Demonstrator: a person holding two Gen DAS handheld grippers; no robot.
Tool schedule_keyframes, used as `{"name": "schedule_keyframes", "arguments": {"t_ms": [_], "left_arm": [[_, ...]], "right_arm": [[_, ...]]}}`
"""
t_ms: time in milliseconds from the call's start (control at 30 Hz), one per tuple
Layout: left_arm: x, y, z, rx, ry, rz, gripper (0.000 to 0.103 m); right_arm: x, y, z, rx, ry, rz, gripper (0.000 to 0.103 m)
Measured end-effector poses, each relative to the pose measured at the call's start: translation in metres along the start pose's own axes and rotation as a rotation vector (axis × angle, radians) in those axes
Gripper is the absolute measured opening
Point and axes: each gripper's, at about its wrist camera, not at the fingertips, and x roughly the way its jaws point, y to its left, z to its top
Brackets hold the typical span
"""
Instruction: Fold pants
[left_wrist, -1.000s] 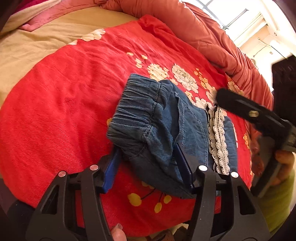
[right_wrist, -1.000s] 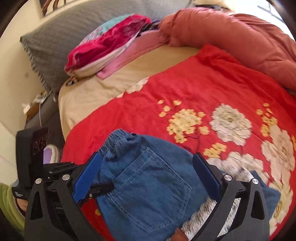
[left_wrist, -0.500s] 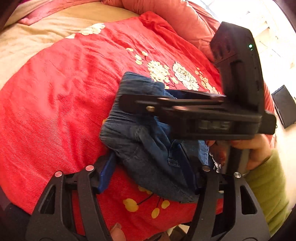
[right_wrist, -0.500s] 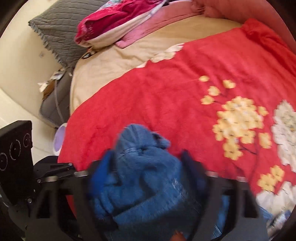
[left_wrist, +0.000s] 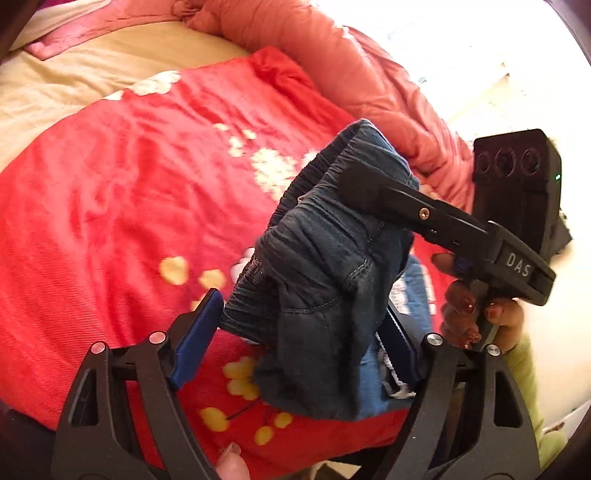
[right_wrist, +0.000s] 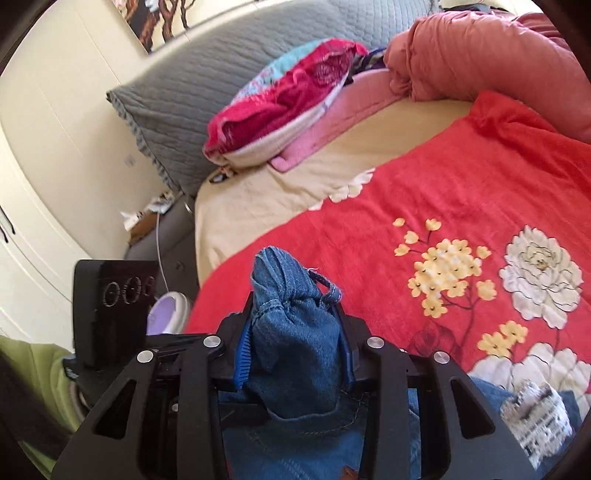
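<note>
Two views: right tool (right_wrist: 295, 354) just clenched on pants (right_wrist: 295, 332); left-cam only: left tool (left_wrist: 295, 336) just released, straddling pants

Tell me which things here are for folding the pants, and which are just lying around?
For the job: denim pants, right gripper, left gripper.
Lying about: grey pillow, pink folded cloth, salmon duvet, red floral blanket.
</note>
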Motion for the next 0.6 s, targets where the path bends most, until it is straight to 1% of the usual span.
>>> {"name": "schedule_keyframes", "arguments": {"t_ms": [67, 133, 233, 333, 433, 500, 533, 567, 600], "left_arm": [[0.0, -0.008, -0.002, 0.023, -0.005, -0.019, 0.074], [-0.001, -0.014, -0.003, 0.032, -0.017, -0.022, 0.074], [-0.001, -0.014, -0.002, 0.01, -0.031, -0.042, 0.074], [-0.005, -0.014, -0.004, 0.0, -0.05, -0.059, 0.081], [-0.007, -0.024, -0.008, 0.042, -0.036, -0.116, 0.082], [-0.002, -0.035, -0.011, 0.057, -0.019, -0.155, 0.075], [0.001, -0.043, -0.013, 0.069, -0.01, -0.16, 0.064], [0.006, -0.049, -0.014, 0.078, -0.003, -0.153, 0.056], [0.01, -0.056, -0.015, 0.088, 0.007, -0.151, 0.053]], "right_arm": [[-0.008, -0.001, -0.002, 0.007, -0.015, 0.004, 0.035], [-0.016, -0.003, -0.005, 0.015, -0.03, 0.002, 0.035], [-0.027, -0.002, -0.01, 0.019, -0.052, -0.002, 0.034], [-0.041, -0.004, -0.015, 0.026, -0.084, -0.001, 0.034], [-0.054, -0.009, -0.021, 0.038, -0.109, -0.002, 0.034], [-0.065, -0.012, -0.026, 0.041, -0.124, -0.01, 0.034], [-0.07, -0.014, -0.028, 0.041, -0.131, -0.018, 0.034], [-0.076, -0.017, -0.03, 0.045, -0.142, -0.028, 0.034], [-0.084, -0.021, -0.033, 0.056, -0.154, -0.033, 0.034]]}}
